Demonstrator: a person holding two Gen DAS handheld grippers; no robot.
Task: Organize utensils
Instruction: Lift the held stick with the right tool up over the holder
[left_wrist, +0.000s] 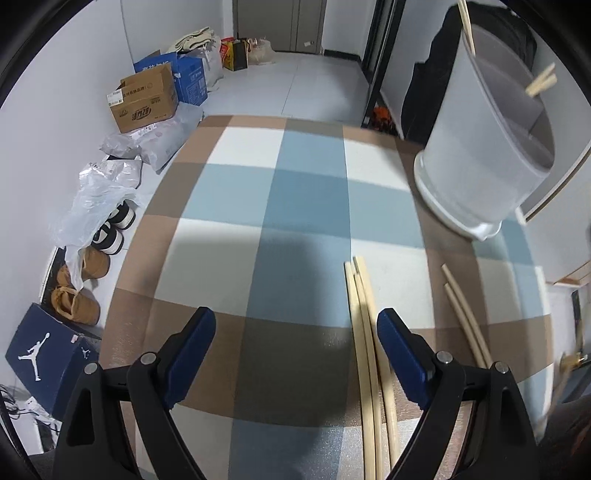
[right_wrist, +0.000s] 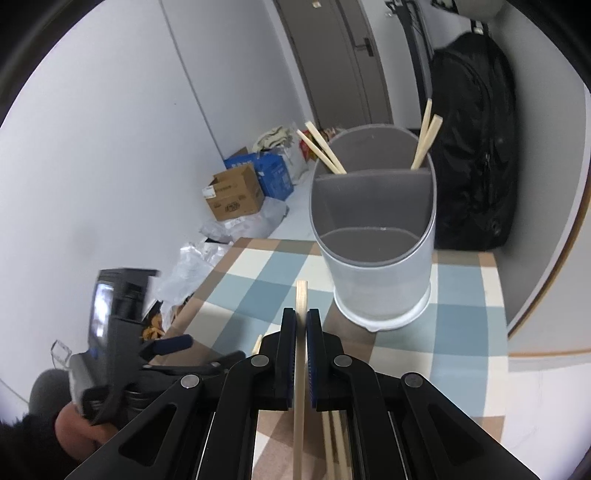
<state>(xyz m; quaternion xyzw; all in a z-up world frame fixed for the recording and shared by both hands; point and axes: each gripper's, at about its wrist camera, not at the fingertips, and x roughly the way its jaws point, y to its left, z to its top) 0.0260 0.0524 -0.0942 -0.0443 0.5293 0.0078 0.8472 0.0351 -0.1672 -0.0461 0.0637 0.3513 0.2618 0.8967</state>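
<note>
Checkered desk (left_wrist: 258, 206), left view first: left tongs (left_wrist: 295, 354) gaping wide, empty, loose chopsticks (left_wrist: 364, 332) lying just inside the right-hand pad. Right view: right tongs (right_wrist: 301, 325) clamped on one chopstick (right_wrist: 301, 295), grey holder (right_wrist: 373, 236) dead ahead, already holding four. Roughly half sorted, guessing.

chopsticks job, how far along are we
Done: four chopsticks already stand in the back compartment of the grey holder. In hand: the right gripper is shut on one chopstick. Left: about five loose chopsticks lie on the checked tablecloth, some near the open, empty left gripper.
</note>
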